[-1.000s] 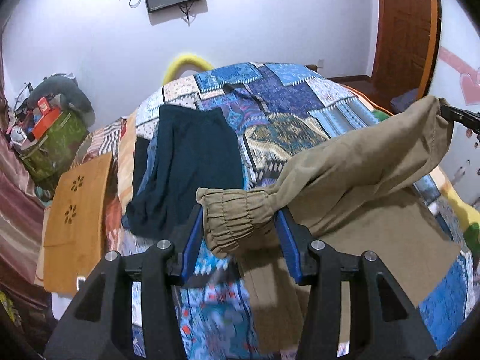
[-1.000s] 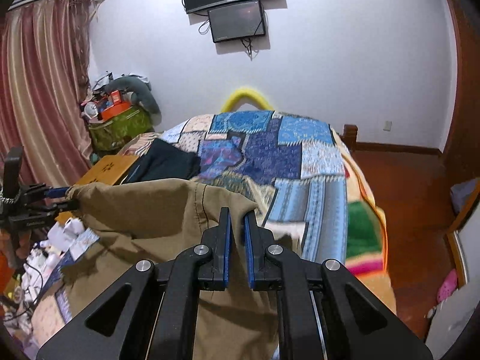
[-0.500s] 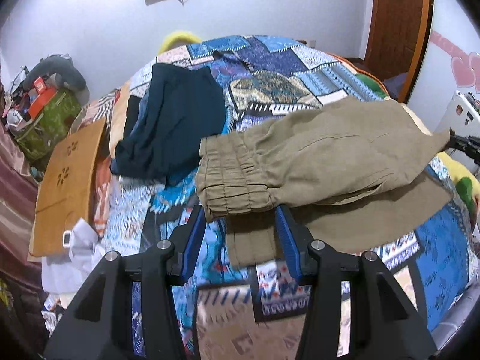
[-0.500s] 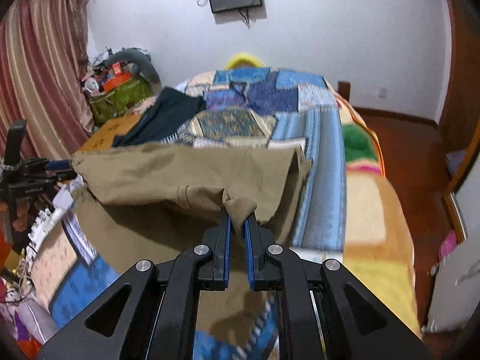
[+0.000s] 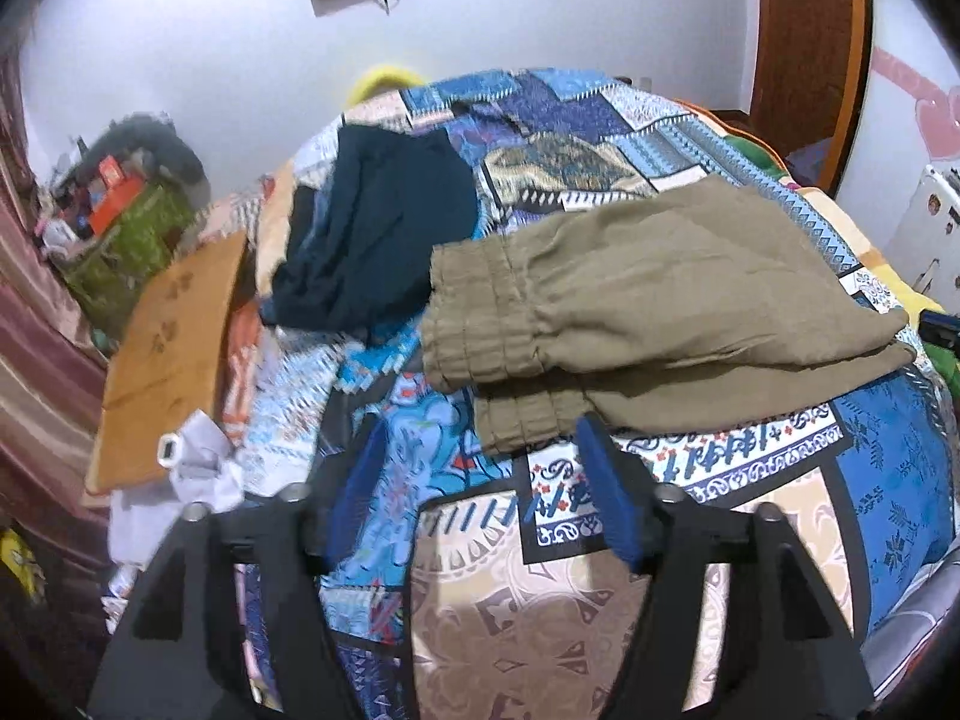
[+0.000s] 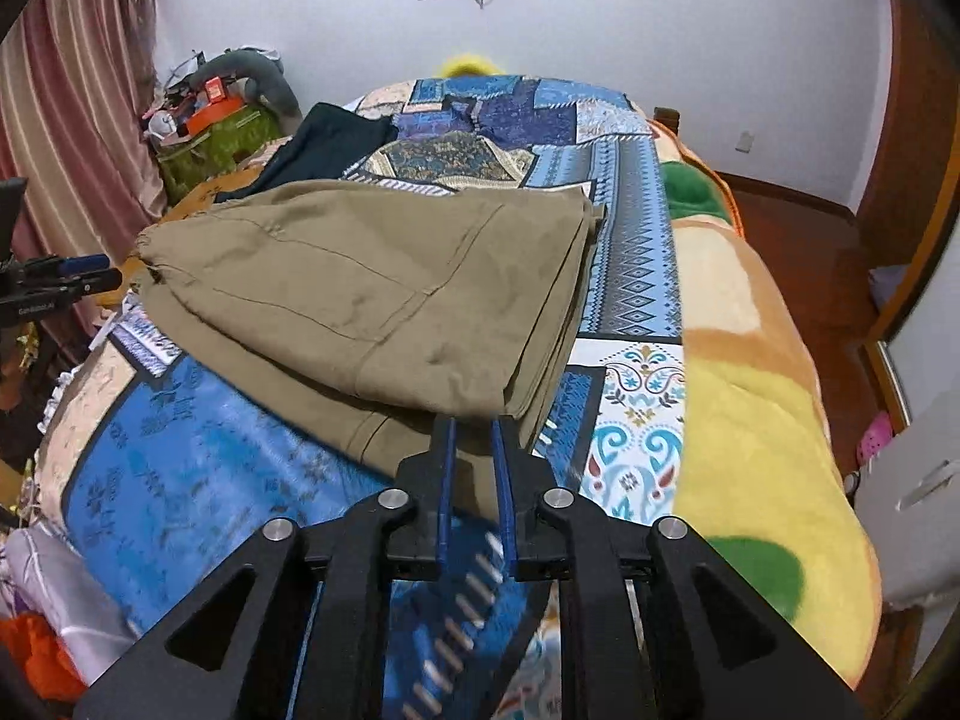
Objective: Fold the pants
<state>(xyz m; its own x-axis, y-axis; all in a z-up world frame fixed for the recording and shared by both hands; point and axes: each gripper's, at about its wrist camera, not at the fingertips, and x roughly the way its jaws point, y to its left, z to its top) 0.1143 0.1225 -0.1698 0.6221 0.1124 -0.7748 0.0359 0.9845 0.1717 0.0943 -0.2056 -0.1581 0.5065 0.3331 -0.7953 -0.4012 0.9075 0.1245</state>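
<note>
The khaki pants [image 5: 654, 306] lie folded over on the patchwork bed cover [image 5: 888, 474], the elastic waistband [image 5: 474, 330] facing my left gripper. They also show in the right wrist view [image 6: 384, 294]. My left gripper [image 5: 483, 450] is open and empty, just short of the lower waistband edge. My right gripper [image 6: 474, 426] is slightly open, its tips at the pants' near corner with nothing pinched between them. The left gripper also shows at the left edge of the right wrist view [image 6: 66, 279].
A dark navy garment [image 5: 378, 234] lies on the bed behind the pants. A wooden board [image 5: 168, 354] and white cloth [image 5: 198, 468] sit at the bed's left side. A cluttered green box [image 6: 216, 138] stands by the curtain. A wooden door [image 5: 810, 30] is at the right.
Both grippers lowered the top layer of the pants onto the bed, let go and drew back. The left jaws opened wide and the right jaws parted slightly.
</note>
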